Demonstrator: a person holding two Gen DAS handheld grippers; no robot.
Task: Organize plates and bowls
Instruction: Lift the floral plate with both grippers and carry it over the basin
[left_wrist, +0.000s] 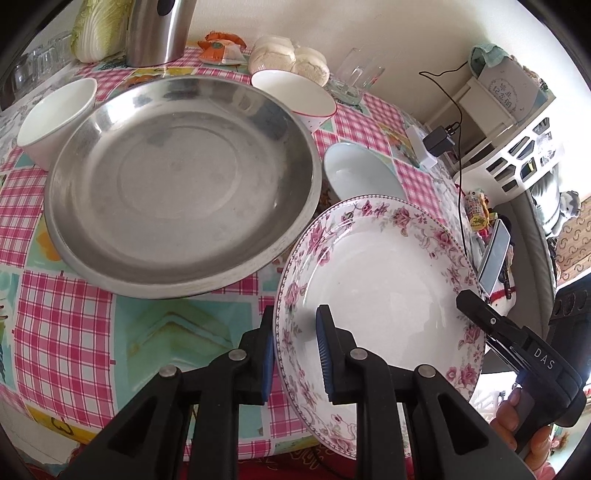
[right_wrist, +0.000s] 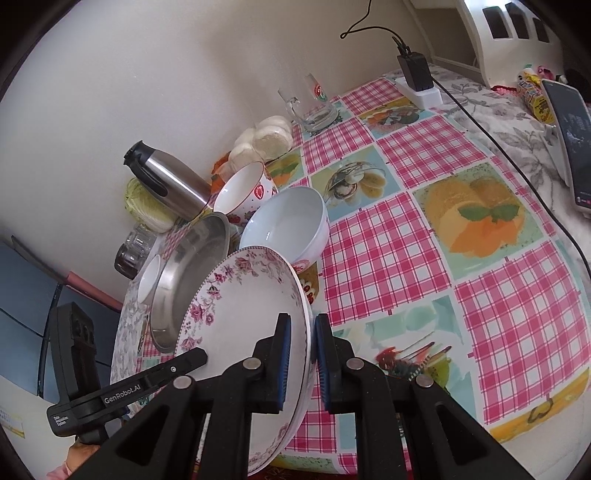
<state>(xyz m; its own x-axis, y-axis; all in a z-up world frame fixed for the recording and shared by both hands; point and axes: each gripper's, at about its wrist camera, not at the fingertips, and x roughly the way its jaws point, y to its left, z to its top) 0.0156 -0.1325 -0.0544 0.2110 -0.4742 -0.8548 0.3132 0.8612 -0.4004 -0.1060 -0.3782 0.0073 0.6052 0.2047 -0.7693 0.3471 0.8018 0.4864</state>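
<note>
A white plate with a pink floral rim (left_wrist: 384, 280) (right_wrist: 243, 314) is held tilted above the table edge. My left gripper (left_wrist: 295, 350) is shut on its left rim. My right gripper (right_wrist: 301, 358) is shut on its opposite rim, and it also shows in the left wrist view (left_wrist: 476, 306). A large steel pan (left_wrist: 181, 184) (right_wrist: 188, 280) lies to the left of the plate. A pale blue bowl (left_wrist: 362, 173) (right_wrist: 288, 225) sits just behind the plate. A white bowl (left_wrist: 55, 114) and a strawberry-patterned bowl (left_wrist: 295, 96) (right_wrist: 243, 195) stand beside the pan.
A steel kettle (left_wrist: 159, 33) (right_wrist: 166, 181), a cabbage (left_wrist: 99, 29), steamed buns (left_wrist: 288, 59), a glass mug (left_wrist: 354, 77) (right_wrist: 314, 103) and jars stand along the wall. A power strip with adapter (right_wrist: 417, 81) and a phone (right_wrist: 569, 140) are at the right.
</note>
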